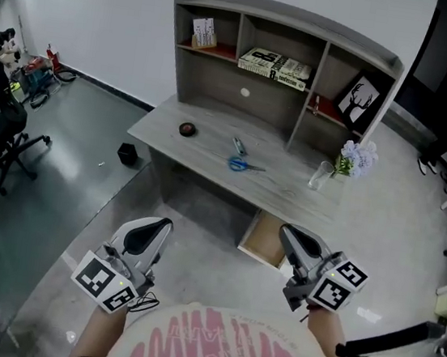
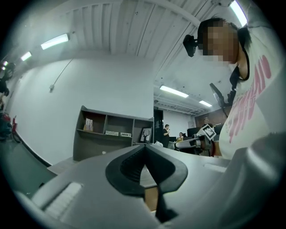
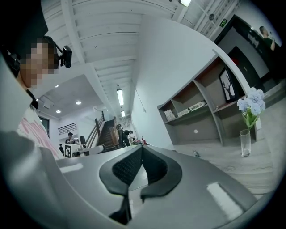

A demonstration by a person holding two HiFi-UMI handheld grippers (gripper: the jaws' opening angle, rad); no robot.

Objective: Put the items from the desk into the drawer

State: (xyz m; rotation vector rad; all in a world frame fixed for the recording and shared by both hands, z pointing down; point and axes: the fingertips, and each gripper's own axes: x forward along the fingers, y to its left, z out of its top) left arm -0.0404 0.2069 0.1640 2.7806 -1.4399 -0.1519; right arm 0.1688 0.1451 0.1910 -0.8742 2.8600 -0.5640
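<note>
Left tongs (image 1: 162,227) and right tongs (image 1: 286,232) were both closed tight, nothing held; scissors (image 1: 245,166) lay on the bench (image 1: 201,162) well ahead, between them; drawer (image 1: 263,240) stood open just beyond the right tongs; risk: the right tongs' reach clips the glass vase (image 1: 320,176) and tips it; book (image 1: 274,66) print was too small to read.

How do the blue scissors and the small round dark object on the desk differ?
The scissors have blue handles; the round object is dark, reddish-brown. The scissors are long and thin; the round object is compact. The scissors lie near the middle of the desk; the round object sits toward its left end. Both rest on the desk top, not yet in the open drawer.
</note>
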